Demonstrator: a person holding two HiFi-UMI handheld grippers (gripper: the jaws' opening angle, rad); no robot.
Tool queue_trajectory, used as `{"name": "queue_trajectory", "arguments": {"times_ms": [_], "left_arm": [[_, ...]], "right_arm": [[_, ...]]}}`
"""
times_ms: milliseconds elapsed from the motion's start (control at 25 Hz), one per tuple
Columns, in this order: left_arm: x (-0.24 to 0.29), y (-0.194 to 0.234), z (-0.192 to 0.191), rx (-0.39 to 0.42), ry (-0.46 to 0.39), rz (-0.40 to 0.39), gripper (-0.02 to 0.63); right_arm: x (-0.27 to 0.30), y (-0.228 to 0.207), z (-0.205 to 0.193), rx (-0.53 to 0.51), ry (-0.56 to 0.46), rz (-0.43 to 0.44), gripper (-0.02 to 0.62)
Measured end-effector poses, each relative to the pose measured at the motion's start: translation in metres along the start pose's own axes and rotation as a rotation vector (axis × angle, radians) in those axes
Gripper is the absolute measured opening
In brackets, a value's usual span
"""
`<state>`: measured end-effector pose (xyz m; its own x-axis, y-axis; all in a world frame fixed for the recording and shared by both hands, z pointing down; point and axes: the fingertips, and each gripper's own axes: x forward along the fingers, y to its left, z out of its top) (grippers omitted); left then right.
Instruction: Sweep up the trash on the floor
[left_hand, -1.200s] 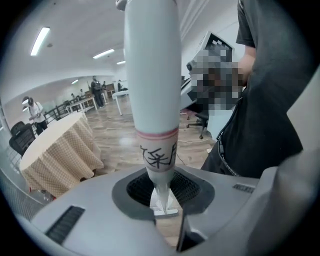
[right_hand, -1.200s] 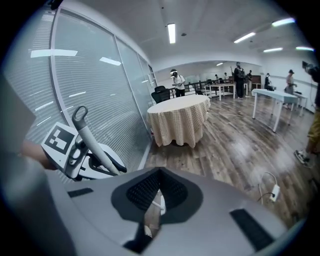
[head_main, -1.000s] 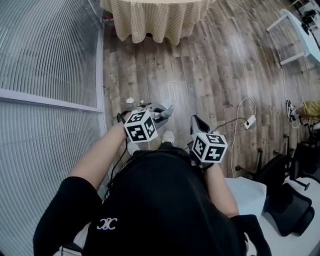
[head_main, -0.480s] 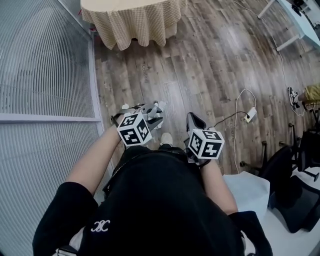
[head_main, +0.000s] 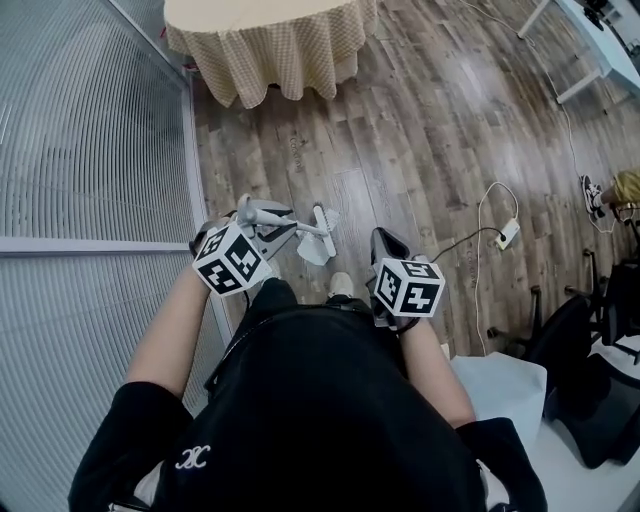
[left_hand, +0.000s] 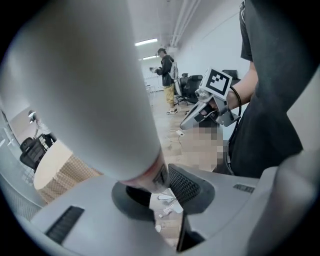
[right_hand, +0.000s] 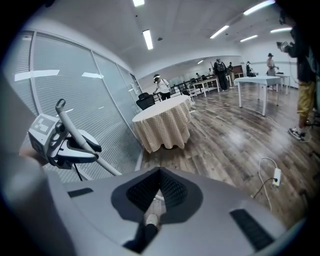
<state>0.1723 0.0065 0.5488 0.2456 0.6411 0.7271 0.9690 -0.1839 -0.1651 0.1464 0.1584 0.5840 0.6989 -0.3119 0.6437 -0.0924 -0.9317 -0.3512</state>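
Note:
My left gripper is shut on a thick grey-white broom pole whose white end shows over the wood floor just ahead of me. In the left gripper view the pole fills the frame between the jaws, and small white scraps lie on the floor beyond the gap. My right gripper is at my right side; its jaws are shut on a thin whitish handle. The right gripper view also shows the left gripper with its long pole.
A round table with a checked cloth stands ahead. A ribbed glass wall runs along the left. A power strip with cables lies at the right, near office chairs and a white table. People stand far off.
My left gripper has swung out to the left with the pole, and the pole's white end now shows in front of me. The right gripper has barely moved.

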Motion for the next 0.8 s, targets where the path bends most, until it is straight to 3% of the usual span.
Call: {"name": "queue_trajectory", "arguments": {"times_ms": [320, 560, 800], "left_arm": [[-0.052, 0.048, -0.073, 0.078, 0.068, 0.018, 0.080], [-0.082, 0.100, -0.161, 0.128, 0.160, 0.023, 0.080], [-0.096, 0.146, -0.244, 0.111, 0.242, 0.039, 0.081]], "right_arm": [[0.028, 0.057, 0.016, -0.009, -0.004, -0.044, 0.014], [0.048, 0.099, 0.011, -0.038, 0.011, -0.106, 0.014], [0.058, 0.126, 0.004, -0.031, 0.011, -0.183, 0.014]]}}
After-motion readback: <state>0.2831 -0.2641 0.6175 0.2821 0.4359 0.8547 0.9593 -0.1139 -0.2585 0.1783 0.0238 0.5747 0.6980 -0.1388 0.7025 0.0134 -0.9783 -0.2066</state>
